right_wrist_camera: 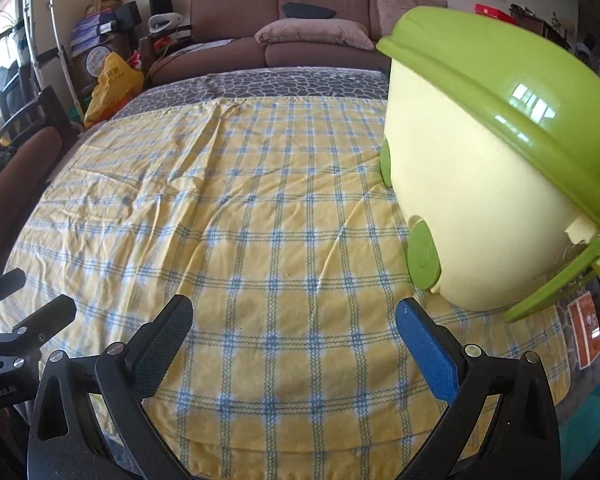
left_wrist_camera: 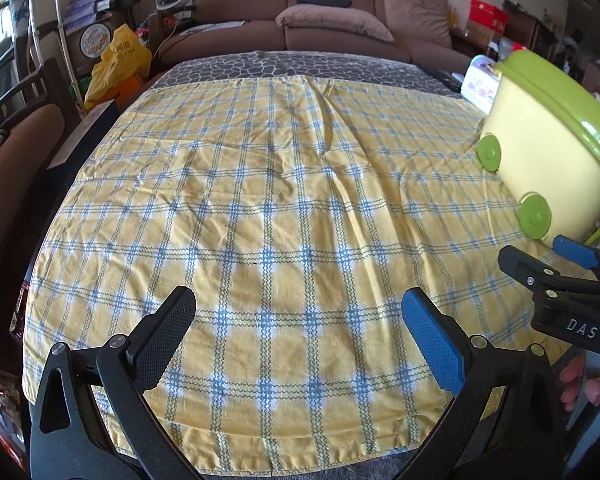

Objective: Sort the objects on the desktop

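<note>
The yellow-green wheeled bin [right_wrist_camera: 472,184] is sitting on the plaid cloth [right_wrist_camera: 260,208], lid closed, its pale body tilting in the fisheye, two green wheels [right_wrist_camera: 422,258] facing the middle of the cloth. It is filling the right side of the right wrist view, so it is lying forward and to the right of the right gripper [right_wrist_camera: 294,322], close by. Its green handle [right_wrist_camera: 556,284] is angling down beside the bin's near end, just right of the blue pad. The right gripper's jaws are standing wide apart, holding nothing, and hovering over bare cloth beside the bin.

From the left wrist view the bin [left_wrist_camera: 548,160] is sitting far off to the right, well apart from the left gripper [left_wrist_camera: 300,322], whose jaws are also spread wide and empty. The right gripper [left_wrist_camera: 556,264] is showing between the two.

So the right hand is looking the nearer one; I'd judge a swing to the right toward the bin is what's called for. No other loose objects are showing on the cloth.
</note>
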Motion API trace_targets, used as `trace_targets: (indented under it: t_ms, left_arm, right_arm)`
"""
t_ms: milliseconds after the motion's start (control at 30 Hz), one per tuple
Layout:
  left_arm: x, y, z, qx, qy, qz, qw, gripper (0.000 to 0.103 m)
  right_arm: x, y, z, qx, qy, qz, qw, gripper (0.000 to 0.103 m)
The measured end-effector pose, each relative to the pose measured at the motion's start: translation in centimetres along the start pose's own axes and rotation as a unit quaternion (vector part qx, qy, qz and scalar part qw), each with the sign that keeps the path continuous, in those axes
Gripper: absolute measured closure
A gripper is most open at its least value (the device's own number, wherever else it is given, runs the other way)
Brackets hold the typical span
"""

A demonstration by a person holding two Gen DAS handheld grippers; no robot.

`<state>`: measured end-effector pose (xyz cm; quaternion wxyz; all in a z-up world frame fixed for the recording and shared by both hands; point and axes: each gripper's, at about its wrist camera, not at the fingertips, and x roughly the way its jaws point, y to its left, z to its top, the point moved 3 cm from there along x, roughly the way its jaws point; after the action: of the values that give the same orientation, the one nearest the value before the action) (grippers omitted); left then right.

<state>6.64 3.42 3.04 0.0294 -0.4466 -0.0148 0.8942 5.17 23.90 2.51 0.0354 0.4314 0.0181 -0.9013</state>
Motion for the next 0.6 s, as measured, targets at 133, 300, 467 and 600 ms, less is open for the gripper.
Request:
trace_targets:
  t_ms: [133,300,467,600]
  left_arm:
    - [1.7,0.2,0.4,0.005,0.004,0.008,1.0,0.0]
    - [3.5,0.5,1.1,0.002,0.008,0.02,0.9998,0.0]
    - [5.1,0.4,1.4,-0.002,0.014,0.031,0.9994,0.0]
    - [6.3,0.3,1.4,-0.006,0.024,0.042,0.9988,0.0]
  right_arm:
    - [1.7,-0.3,0.3,0.006,0.007,-0.003,1.0,0.0]
    - [3.1,-0.5,1.0,0.012,0.01,-0.005,1.0,0.0]
    - [4.4,-0.7,1.0,0.023,0.017,-0.008,1.0,0.0]
    - [5.0,-0.9,0.9,0.036,0.026,-0.005,0.999,0.0]
